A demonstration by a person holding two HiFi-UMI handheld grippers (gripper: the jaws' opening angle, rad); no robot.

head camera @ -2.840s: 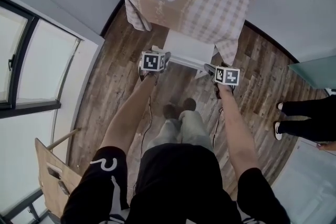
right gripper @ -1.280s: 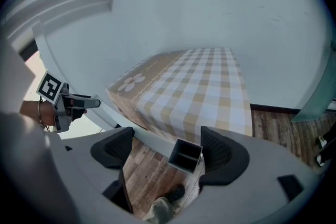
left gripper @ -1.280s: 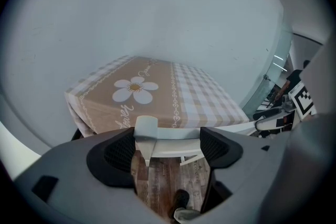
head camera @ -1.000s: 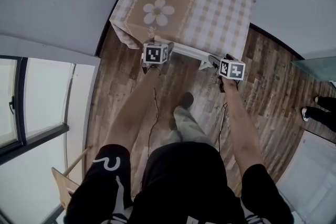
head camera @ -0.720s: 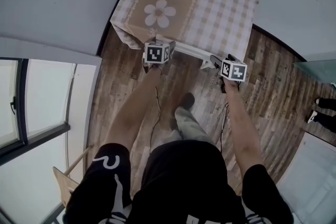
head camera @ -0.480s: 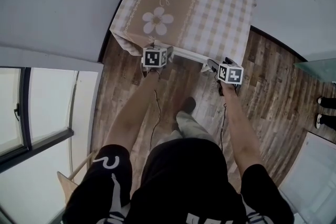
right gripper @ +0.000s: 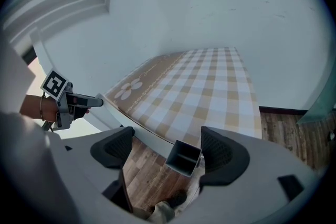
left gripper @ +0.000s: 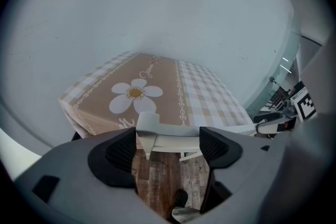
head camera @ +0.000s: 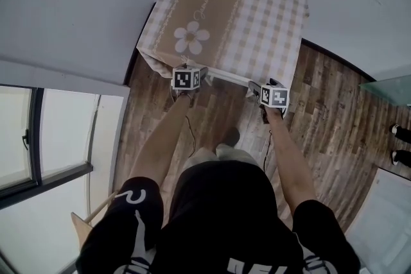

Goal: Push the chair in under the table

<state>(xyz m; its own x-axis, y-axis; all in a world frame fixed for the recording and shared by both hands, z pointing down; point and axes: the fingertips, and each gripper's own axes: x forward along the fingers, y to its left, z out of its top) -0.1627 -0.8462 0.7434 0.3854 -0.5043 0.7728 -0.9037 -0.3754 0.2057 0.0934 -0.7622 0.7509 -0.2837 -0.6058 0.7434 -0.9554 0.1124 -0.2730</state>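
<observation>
Presently the chair (head camera: 226,77) stands tucked beneath the table (head camera: 282,16). From above, only the white top rail of its back shows, lying along the table's near edge just under the overhang of the checked cloth (head camera: 192,38). Seat and legs are out of sight.

The left gripper (left gripper: 168,147) sits at the rail's left corner with its jaws spread wide. The corner lies between them, close to the left pad, and no pinch is apparent. The right gripper (right gripper: 167,152) sits at the rail's other end, jaws likewise spread. The open square end of the rail lies between them, nearer the right pad. The person stands close behind on the plank floor (head camera: 321,112), both arms extended.

Assessment: the push appears at or near its finish. To complete it well:
- Press evenly on both ends so the chair travels straight and does not skew against a table leg.
- Direct the force low and along the floor, easing off once the rail meets the table's edge.
- Mind the hanging cloth, which could be caught and dragged.
</observation>
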